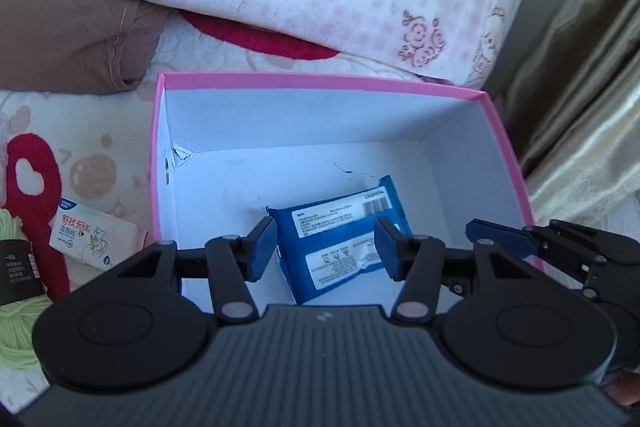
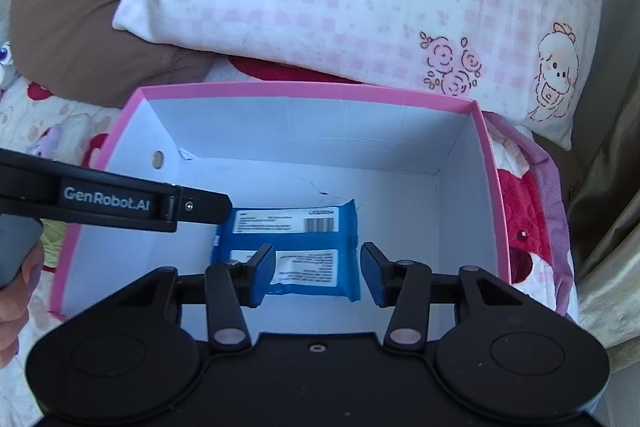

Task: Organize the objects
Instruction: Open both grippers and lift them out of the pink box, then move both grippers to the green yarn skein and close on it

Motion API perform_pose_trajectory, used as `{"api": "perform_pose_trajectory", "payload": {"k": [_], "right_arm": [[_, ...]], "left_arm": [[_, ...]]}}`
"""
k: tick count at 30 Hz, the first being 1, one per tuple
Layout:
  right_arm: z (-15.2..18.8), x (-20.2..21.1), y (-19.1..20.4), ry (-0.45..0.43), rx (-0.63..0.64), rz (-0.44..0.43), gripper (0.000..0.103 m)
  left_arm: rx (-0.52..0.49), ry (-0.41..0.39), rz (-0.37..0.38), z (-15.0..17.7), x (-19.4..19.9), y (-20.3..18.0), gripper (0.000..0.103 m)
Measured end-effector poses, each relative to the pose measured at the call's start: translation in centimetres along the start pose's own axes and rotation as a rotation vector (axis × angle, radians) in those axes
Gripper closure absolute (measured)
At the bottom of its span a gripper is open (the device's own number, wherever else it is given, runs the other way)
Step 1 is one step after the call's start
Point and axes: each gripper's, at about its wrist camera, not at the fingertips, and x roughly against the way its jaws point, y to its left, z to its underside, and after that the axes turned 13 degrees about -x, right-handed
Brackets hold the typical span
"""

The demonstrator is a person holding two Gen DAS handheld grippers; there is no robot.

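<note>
Blue plastic wipes packet (image 1: 340,247) lies flat inside the pink-rimmed white cardboard box (image 1: 320,85) on the bed. Left claw (image 1: 324,247) and right claw (image 2: 318,273) both apart, holding nothing, above the packet. Risk: lowering either claw could snag the box wall. Readable: "GenRobot.AI" on the left claw; packet print illegible.
</note>
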Motion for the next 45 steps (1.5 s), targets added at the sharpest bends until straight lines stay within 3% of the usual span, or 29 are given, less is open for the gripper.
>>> {"api": "perform_pose_trajectory", "payload": {"k": [4,10,17,30,34,39,45], "right_arm": [[0.4,3.0,2.3,-0.002,0.008,-0.012,0.042],[0.8,6.6,5.2,0.002,0.018,-0.053,0.041],[1.9,10.1,9.4,0.005,0.071,-0.103,0.04],[4.8,13.8,14.8,0.022,0.116,-0.265,0.038],[5.7,13.6,16.4,0.034,0.128,-0.306,0.038],[6.8,13.0,18.7,0.037,0.165,-0.352,0.033],[7.5,11.3,21.7,0.034,0.226,-0.401,0.027]], "left_arm": [[-0.027,-0.022,0.014,0.3,4.7,0.5,0.048],[-0.124,-0.028,-0.091,2.0,10.7,2.6,0.047],[-0.146,-0.029,-0.128,4.4,17.4,6.0,0.047],[-0.188,0.06,-0.247,8.2,27.9,8.3,0.044],[-0.194,0.084,-0.291,8.6,30.5,7.9,0.044],[-0.248,0.021,-0.304,9.1,32.3,6.8,0.036],[-0.246,-0.054,-0.201,9.5,29.8,7.9,0.03]]}}
